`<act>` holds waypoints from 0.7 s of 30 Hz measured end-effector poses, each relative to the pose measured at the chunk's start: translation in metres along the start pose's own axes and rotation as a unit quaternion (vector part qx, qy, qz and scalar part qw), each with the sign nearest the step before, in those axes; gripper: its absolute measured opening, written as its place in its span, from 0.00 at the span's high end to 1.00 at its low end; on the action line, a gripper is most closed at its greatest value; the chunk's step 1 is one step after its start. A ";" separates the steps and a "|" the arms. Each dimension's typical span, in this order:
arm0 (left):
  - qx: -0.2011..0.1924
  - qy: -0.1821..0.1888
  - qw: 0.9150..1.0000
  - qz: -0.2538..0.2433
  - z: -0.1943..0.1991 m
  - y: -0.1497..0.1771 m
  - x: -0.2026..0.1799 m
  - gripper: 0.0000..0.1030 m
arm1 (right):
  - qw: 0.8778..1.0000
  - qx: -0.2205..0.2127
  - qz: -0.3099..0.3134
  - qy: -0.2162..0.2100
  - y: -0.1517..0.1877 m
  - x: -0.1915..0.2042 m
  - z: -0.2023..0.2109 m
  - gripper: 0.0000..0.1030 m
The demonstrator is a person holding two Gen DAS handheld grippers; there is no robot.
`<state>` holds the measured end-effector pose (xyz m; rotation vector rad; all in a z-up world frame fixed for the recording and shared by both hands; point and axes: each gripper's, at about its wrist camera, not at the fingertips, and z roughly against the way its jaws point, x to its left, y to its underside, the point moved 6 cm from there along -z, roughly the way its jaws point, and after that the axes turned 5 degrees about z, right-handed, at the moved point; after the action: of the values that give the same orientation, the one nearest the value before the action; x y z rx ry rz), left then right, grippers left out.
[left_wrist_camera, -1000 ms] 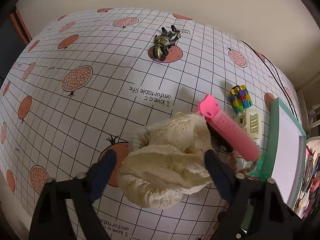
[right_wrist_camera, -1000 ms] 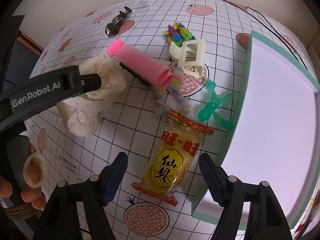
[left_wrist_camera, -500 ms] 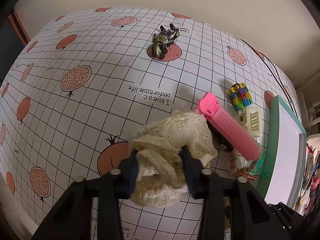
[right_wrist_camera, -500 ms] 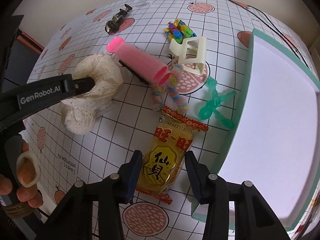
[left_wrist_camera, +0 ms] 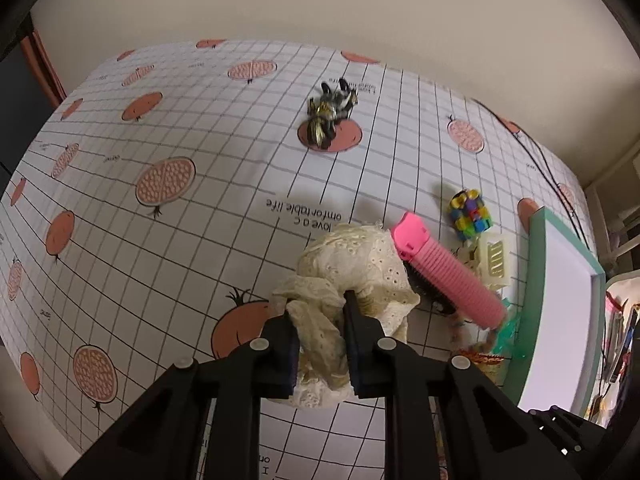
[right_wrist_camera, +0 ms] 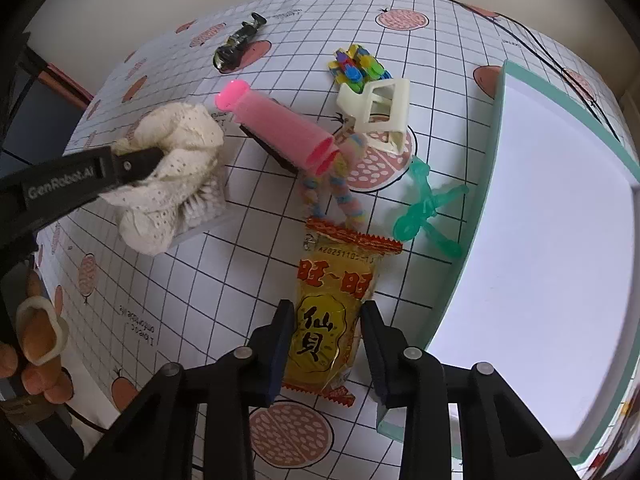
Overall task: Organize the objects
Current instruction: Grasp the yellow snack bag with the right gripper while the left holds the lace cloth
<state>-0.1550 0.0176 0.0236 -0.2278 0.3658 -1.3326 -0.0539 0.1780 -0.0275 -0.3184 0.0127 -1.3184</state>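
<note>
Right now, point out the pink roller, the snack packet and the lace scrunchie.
pink roller [right_wrist_camera: 280, 128], right wrist view, middle of its ribbed barrel.
snack packet [right_wrist_camera: 334, 300], right wrist view, yellow front above the black characters.
lace scrunchie [left_wrist_camera: 360, 256], left wrist view, top of the cream fabric.

In my right wrist view the snack packet [right_wrist_camera: 334, 312] lies low at centre on the tablecloth [right_wrist_camera: 224, 280], between my right gripper [right_wrist_camera: 326, 350] fingers. The tray [right_wrist_camera: 496, 128] fills the right side. Above the packet lies the twisted cord [right_wrist_camera: 344, 196], then the hair roller [right_wrist_camera: 276, 128] slanting to upper left, with the claw clip [right_wrist_camera: 380, 114] to its right. The lace scrunchie [right_wrist_camera: 172, 176] sits at left, held by my left gripper [right_wrist_camera: 132, 166].
</note>
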 end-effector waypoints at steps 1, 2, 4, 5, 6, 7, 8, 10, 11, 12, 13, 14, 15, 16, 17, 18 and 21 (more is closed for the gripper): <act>-0.004 0.002 1.000 0.001 0.003 -0.001 0.000 0.81 | 1.000 -0.001 0.001 0.001 -0.001 0.001 0.000 0.67; -0.008 0.003 1.000 0.002 0.006 -0.002 0.000 0.81 | 1.000 -0.002 0.001 0.000 -0.002 0.001 0.001 0.68; -0.015 0.005 1.000 0.007 0.013 -0.005 0.002 0.81 | 1.000 -0.005 0.001 -0.003 -0.003 0.001 0.004 0.69; -0.018 0.005 1.000 0.008 0.015 -0.006 0.002 0.81 | 1.000 -0.008 0.001 -0.004 -0.004 0.000 0.007 0.70; -0.020 0.004 1.000 0.010 0.016 -0.007 0.003 0.81 | 1.000 -0.014 0.001 -0.006 -0.006 0.000 0.012 0.70; -0.022 0.004 1.000 0.013 0.018 -0.008 0.005 0.81 | 1.000 -0.020 0.001 -0.009 -0.008 0.000 0.016 0.71; -0.024 0.003 1.000 0.015 0.019 -0.009 0.006 0.81 | 1.000 -0.024 0.002 -0.011 -0.009 -0.001 0.020 0.71; -0.029 0.000 0.999 0.017 0.022 -0.010 0.008 0.81 | 0.999 -0.033 -0.001 -0.018 -0.013 -0.004 0.028 0.72; -0.031 -0.002 0.999 0.017 0.023 -0.010 0.008 0.81 | 0.999 -0.037 -0.003 -0.022 -0.015 -0.004 0.029 0.72; -0.032 -0.004 0.999 0.018 0.024 -0.011 0.009 0.81 | 0.999 -0.040 -0.007 -0.025 -0.019 -0.001 0.028 0.72; -0.029 -0.003 0.999 0.021 0.023 -0.010 0.009 0.81 | 0.999 -0.042 -0.008 -0.027 -0.020 -0.002 0.029 0.72; -0.026 0.001 0.999 0.024 0.023 -0.010 0.008 0.81 | 0.999 -0.045 -0.007 -0.029 -0.020 -0.002 0.031 0.72; -0.023 0.008 0.999 0.028 0.022 -0.010 0.008 0.81 | 0.998 -0.047 -0.007 -0.030 -0.020 -0.003 0.034 0.72; -0.019 0.014 0.999 0.034 0.021 -0.009 0.007 0.81 | 0.998 -0.049 -0.009 -0.030 -0.022 -0.004 0.034 0.72; -0.018 0.015 0.999 0.036 0.021 -0.010 0.006 0.81 | 0.998 -0.048 -0.013 -0.031 -0.023 -0.007 0.034 0.72; -0.019 0.008 0.999 0.038 0.021 -0.010 0.004 0.81 | 0.998 -0.049 -0.020 -0.036 -0.023 -0.012 0.036 0.73; -0.027 0.018 0.999 0.038 0.026 -0.009 -0.009 0.81 | 0.997 -0.057 -0.031 -0.047 -0.026 -0.018 0.038 0.73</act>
<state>-0.1546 0.0227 0.0523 -0.2333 0.4385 -1.2545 -0.0765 0.1982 0.0115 -0.4819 -0.0018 -1.3665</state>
